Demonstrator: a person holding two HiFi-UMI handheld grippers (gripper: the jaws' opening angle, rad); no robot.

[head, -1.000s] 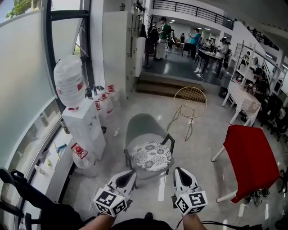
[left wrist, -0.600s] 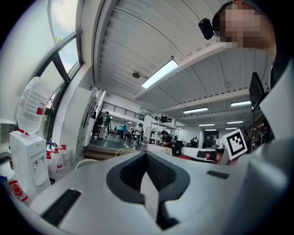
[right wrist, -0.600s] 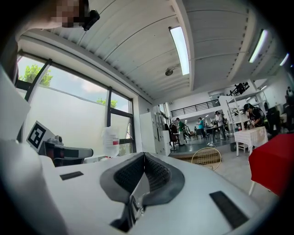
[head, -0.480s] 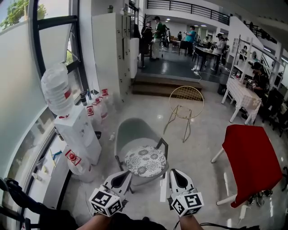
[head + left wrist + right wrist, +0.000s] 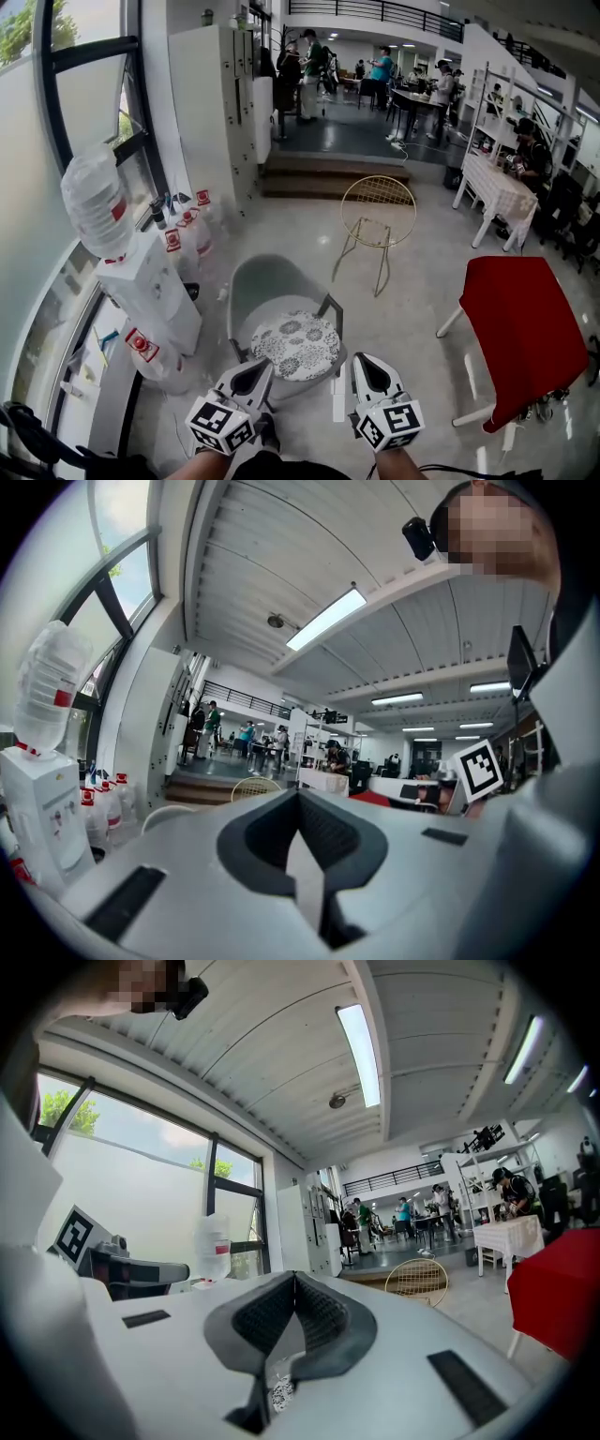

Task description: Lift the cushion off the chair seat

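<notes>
Two hand-held grippers sit low in our head view, and both are closed with nothing between their jaws. We have the left hand-held gripper (image 5: 255, 372) on one side and the right hand-held gripper (image 5: 367, 368) on the other, side by side and apart, each with its marker cube nearest us. Just beyond their tips we see the cushion (image 5: 298, 344). It is round, white with a dark floral print, and it lies flat on the seat of the grey chair (image 5: 267, 281). Neither gripper touches it. The chair stands on the pale, glossy floor (image 5: 422, 281), its curved back on the far side from us. To its left we have a white water dispenser (image 5: 141, 291) with an upturned bottle (image 5: 92, 202) on top, by the window. A gold wire chair (image 5: 377, 211) stands farther off behind, and a surface draped in red (image 5: 525, 328) is well off to the right.
</notes>
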